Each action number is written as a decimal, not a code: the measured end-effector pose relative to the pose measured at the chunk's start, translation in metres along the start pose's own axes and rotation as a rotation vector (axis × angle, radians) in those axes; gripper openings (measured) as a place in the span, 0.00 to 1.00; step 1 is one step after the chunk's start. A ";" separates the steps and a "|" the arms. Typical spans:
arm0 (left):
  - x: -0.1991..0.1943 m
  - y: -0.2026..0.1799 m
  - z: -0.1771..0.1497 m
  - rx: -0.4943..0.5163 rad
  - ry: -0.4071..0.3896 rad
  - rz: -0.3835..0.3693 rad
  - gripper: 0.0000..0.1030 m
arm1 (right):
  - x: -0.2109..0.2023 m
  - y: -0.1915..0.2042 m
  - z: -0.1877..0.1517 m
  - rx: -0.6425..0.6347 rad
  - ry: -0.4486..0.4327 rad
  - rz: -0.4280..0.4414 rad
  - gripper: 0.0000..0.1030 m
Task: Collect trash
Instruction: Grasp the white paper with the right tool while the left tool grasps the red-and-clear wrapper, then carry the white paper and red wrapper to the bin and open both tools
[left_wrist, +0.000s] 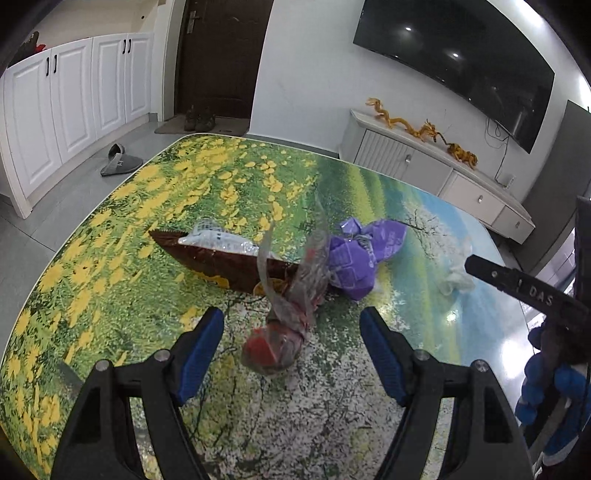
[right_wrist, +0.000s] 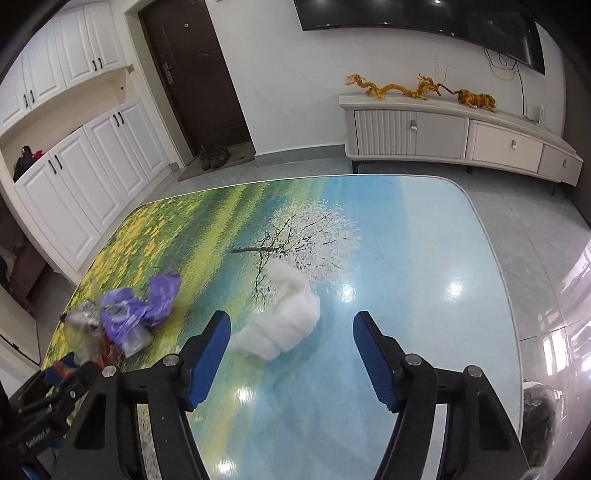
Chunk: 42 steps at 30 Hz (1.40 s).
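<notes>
We read the scene outward from one table (left_wrist: 110, 229), its top printed with a flower meadow, which carries four loose pieces of trash. The brown snack bag (left_wrist: 221, 264) lies farthest toward the table's yellow-flower side; the purple wrapper (left_wrist: 354, 258) touches its far end; the white tissue wad (right_wrist: 284, 317) sits well apart over the table's blue area; the clear wrapper with a red knot (left_wrist: 275, 349) lies nearest us. The left claw (left_wrist: 291, 354) is spread, straddling that red knot without touching it. The right claw (right_wrist: 291, 350) is likewise spread, the tissue wad just ahead of its fingers. To grasp cleanly, we would lower each claw until the pads bracket the bulk, then close.
</notes>
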<state>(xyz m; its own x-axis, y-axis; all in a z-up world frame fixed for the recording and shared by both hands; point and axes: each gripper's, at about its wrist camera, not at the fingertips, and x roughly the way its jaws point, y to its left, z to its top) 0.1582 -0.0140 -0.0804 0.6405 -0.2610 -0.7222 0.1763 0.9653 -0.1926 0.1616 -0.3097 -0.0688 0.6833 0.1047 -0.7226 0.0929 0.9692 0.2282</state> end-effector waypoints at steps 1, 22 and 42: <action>0.002 0.001 0.000 -0.003 0.003 -0.003 0.72 | 0.003 -0.001 0.002 0.008 0.005 0.001 0.61; -0.010 -0.001 -0.014 -0.020 0.038 -0.039 0.22 | -0.009 -0.015 -0.015 0.092 0.043 0.047 0.27; -0.116 -0.060 -0.040 0.009 -0.076 -0.107 0.22 | -0.143 -0.020 -0.074 0.146 -0.059 0.135 0.26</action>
<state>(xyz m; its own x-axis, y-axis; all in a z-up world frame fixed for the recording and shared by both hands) 0.0436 -0.0417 -0.0112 0.6722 -0.3624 -0.6456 0.2533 0.9319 -0.2594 0.0084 -0.3275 -0.0183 0.7373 0.2138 -0.6409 0.0990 0.9042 0.4155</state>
